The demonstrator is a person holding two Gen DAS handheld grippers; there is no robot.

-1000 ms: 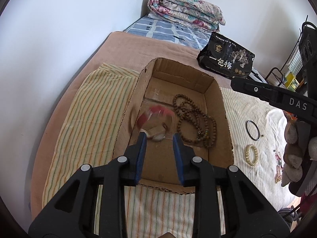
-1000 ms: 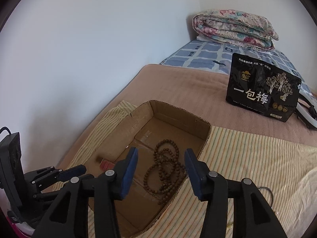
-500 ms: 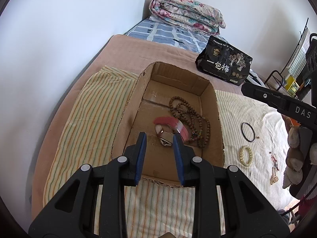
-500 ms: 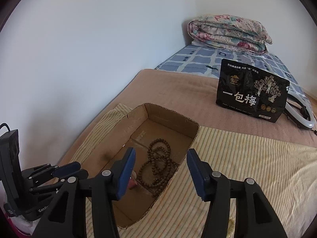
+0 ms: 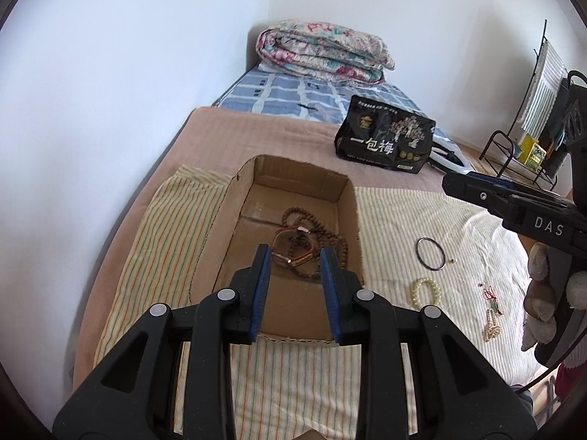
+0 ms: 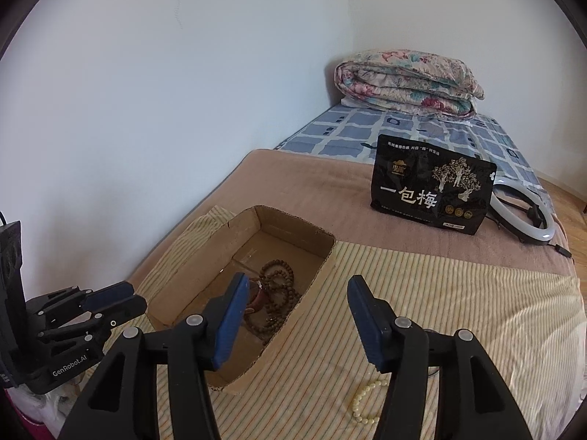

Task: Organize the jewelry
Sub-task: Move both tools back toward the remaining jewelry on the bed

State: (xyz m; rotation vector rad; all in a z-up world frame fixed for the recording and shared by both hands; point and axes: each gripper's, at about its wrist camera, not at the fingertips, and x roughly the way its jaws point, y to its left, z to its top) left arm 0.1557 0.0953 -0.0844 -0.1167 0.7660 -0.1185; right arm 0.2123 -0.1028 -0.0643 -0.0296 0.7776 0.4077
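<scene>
Sitting in open brown cardboard box (image 5: 253, 198): long brown wooden bead strand (image 5: 330, 236), red-brown strap bracelet (image 5: 293, 253). Left on striped bedsheet (image 5: 396, 220): black ring (image 5: 430, 253), pearl bracelet (image 5: 425, 292), small charms (image 5: 491, 315). Left gripper (image 5: 295, 286) empty, jaws narrowly apart; right gripper (image 6: 297, 324) empty, jaws just opening wider.

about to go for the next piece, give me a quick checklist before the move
1. Left gripper empty: ok, nothing between the pads.
2. Right gripper empty, its jaws have just been opening: ok.
3. Red bracelet inside the cardboard box, on the wooden beads: ok.
4. Pearl bracelet free on the striped cloth: ok.
5. Black ring clear of the box: ok.
6. Small charm pieces untangled: cannot tell.
</scene>
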